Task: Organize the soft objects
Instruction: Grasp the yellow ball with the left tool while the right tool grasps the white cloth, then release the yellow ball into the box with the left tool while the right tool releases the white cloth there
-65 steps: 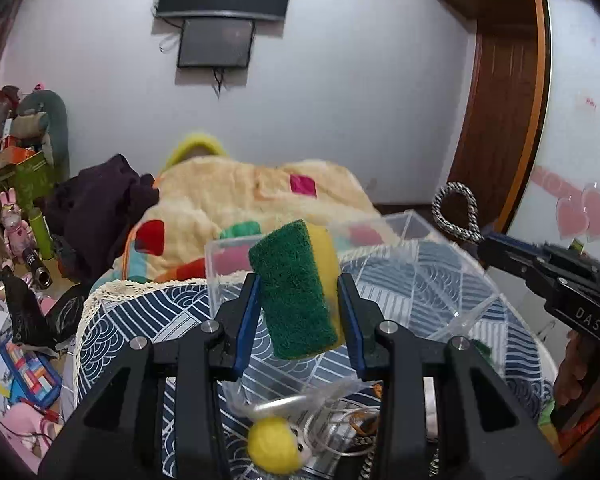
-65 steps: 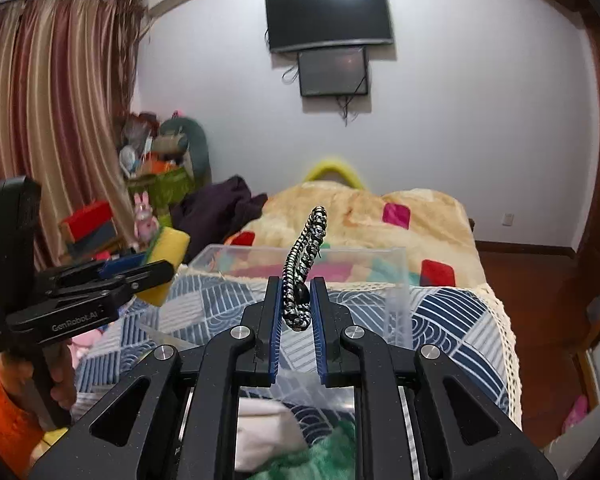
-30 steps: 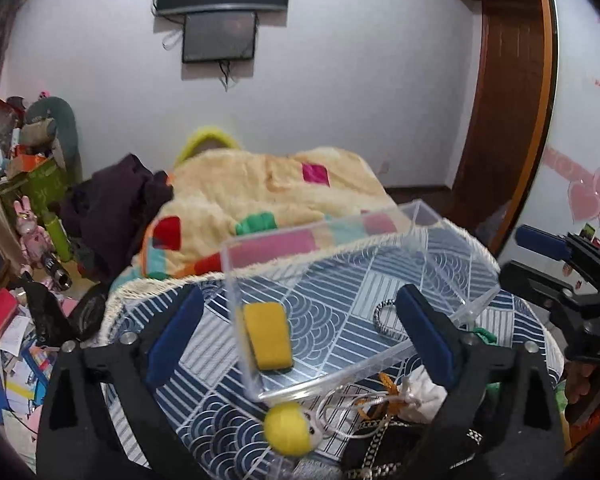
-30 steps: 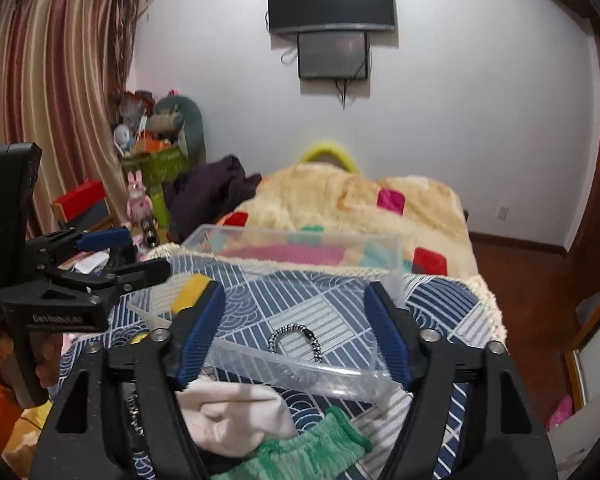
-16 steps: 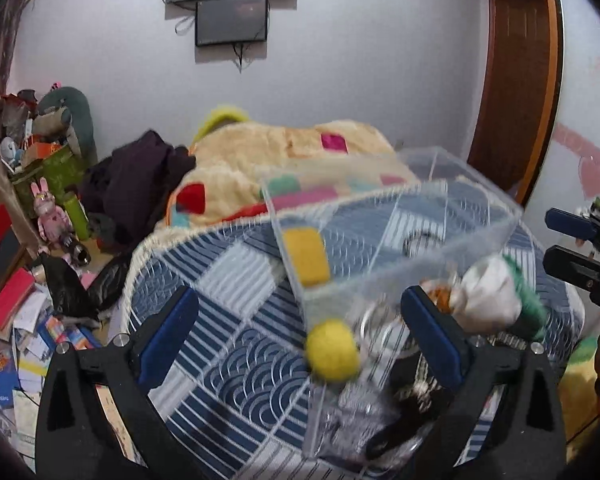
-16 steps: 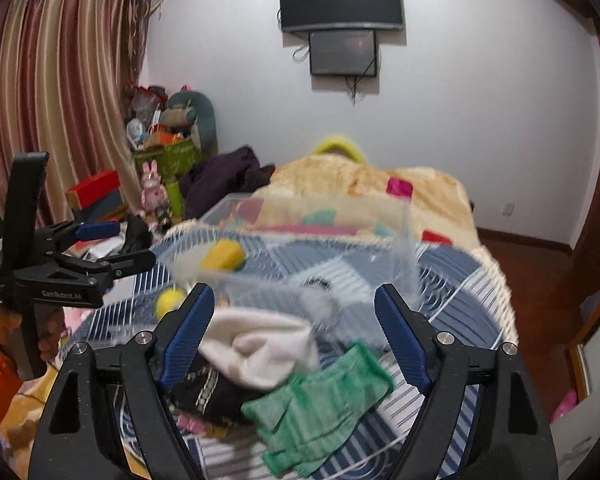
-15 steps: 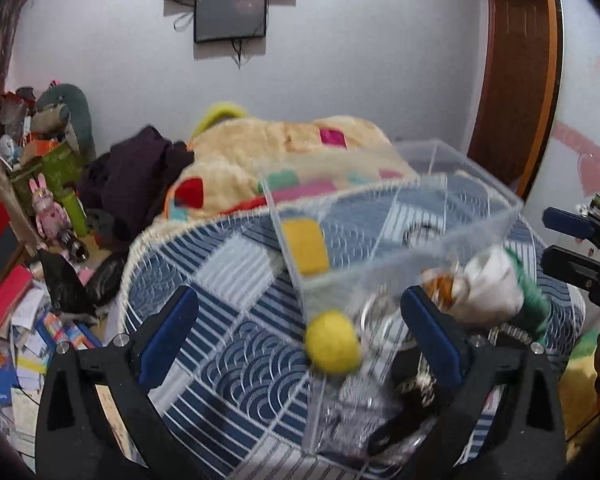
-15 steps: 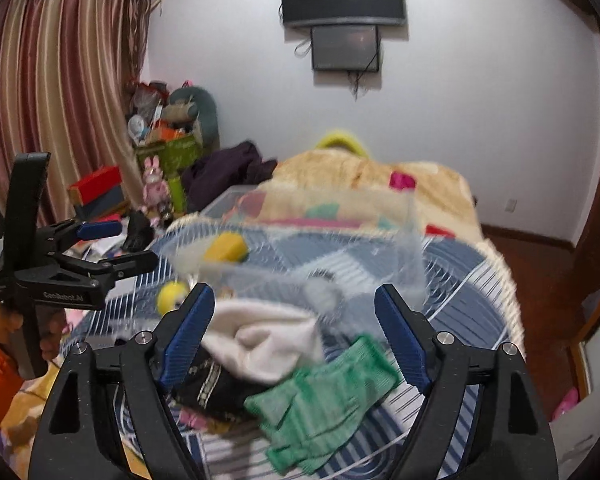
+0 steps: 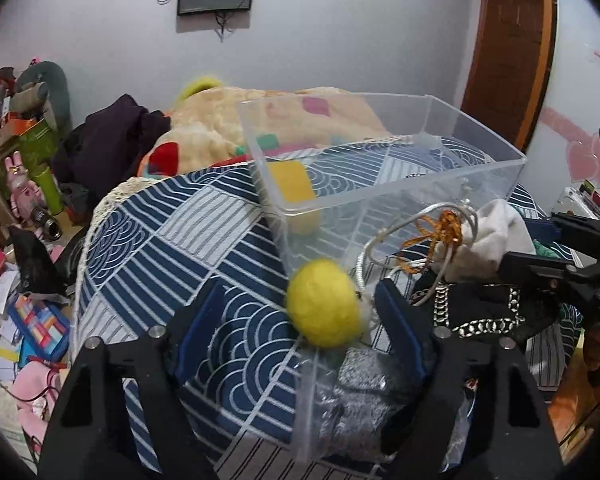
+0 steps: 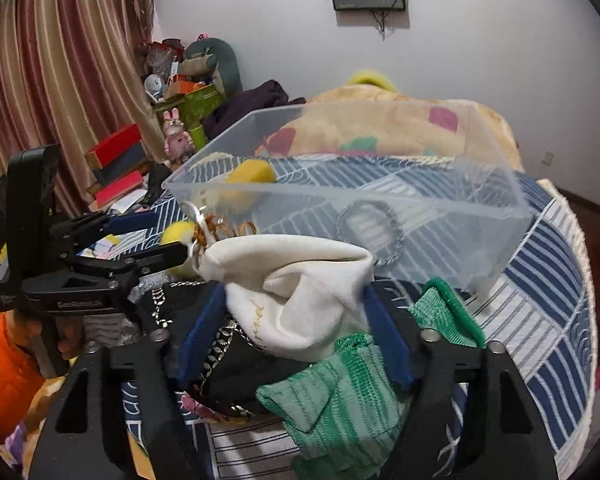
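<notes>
A clear plastic bin [image 9: 384, 184] stands on the blue patterned cloth and holds a yellow sponge [image 9: 292, 184] and a braided ring [image 10: 370, 228]. My left gripper [image 9: 300, 312] is open, its blue pads on either side of a yellow felt ball [image 9: 324, 308] in front of the bin. My right gripper [image 10: 292, 332] is open around a white cloth pouch [image 10: 296, 300] lying on a black chained bag [image 10: 236, 372], beside a green knit glove [image 10: 352, 396]. The left gripper also shows in the right wrist view [image 10: 140, 240].
The cloth-covered table [image 9: 172, 248] drops off at its lace edge on the left. A bed with a beige blanket [image 9: 228, 128] lies behind. Toys and boxes [image 10: 180, 92] crowd the floor by the curtain. A silver cord and orange ribbon [image 9: 440, 232] lie by the pouch.
Both grippers let go of the sponge and the braided ring, which now lie in the bin. Both then pulled back and lowered over the pile, narrowing around the ball and the pouch.
</notes>
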